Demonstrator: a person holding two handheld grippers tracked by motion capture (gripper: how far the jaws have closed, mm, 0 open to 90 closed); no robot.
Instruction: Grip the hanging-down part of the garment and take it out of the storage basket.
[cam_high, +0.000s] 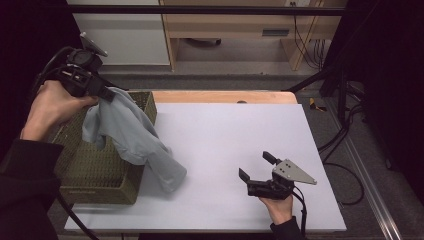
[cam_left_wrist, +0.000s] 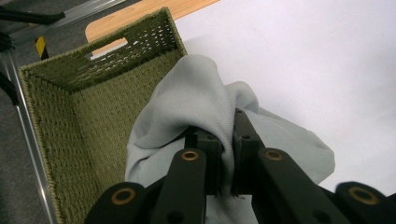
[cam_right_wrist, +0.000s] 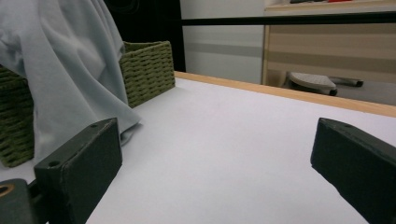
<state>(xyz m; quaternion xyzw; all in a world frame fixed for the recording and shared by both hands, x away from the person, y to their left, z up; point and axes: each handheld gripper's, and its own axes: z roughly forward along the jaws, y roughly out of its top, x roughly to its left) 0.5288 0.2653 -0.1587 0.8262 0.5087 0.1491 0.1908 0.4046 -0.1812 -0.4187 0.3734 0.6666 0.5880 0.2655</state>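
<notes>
A pale grey-blue cloth (cam_high: 132, 135) hangs from my left gripper (cam_high: 106, 94), which is shut on a fold of it above the green woven basket (cam_high: 95, 172). The cloth drapes over the basket's right wall and its lower end rests on the white table sheet (cam_high: 225, 130). In the left gripper view the jaws pinch the cloth (cam_left_wrist: 196, 102) at my left gripper (cam_left_wrist: 226, 140), over the basket (cam_left_wrist: 65, 121). My right gripper (cam_high: 256, 167) rests low on the sheet at the front right, open, with nothing between its jaws. The right gripper view (cam_right_wrist: 212, 158) shows the cloth (cam_right_wrist: 65, 70) hanging at left.
The basket (cam_right_wrist: 147, 67) stands at the table's left edge. A wooden table edge (cam_high: 220, 96) runs along the back. Wooden furniture and cables (cam_high: 305, 45) stand behind the table, and a metal rail (cam_high: 370, 185) runs along the right.
</notes>
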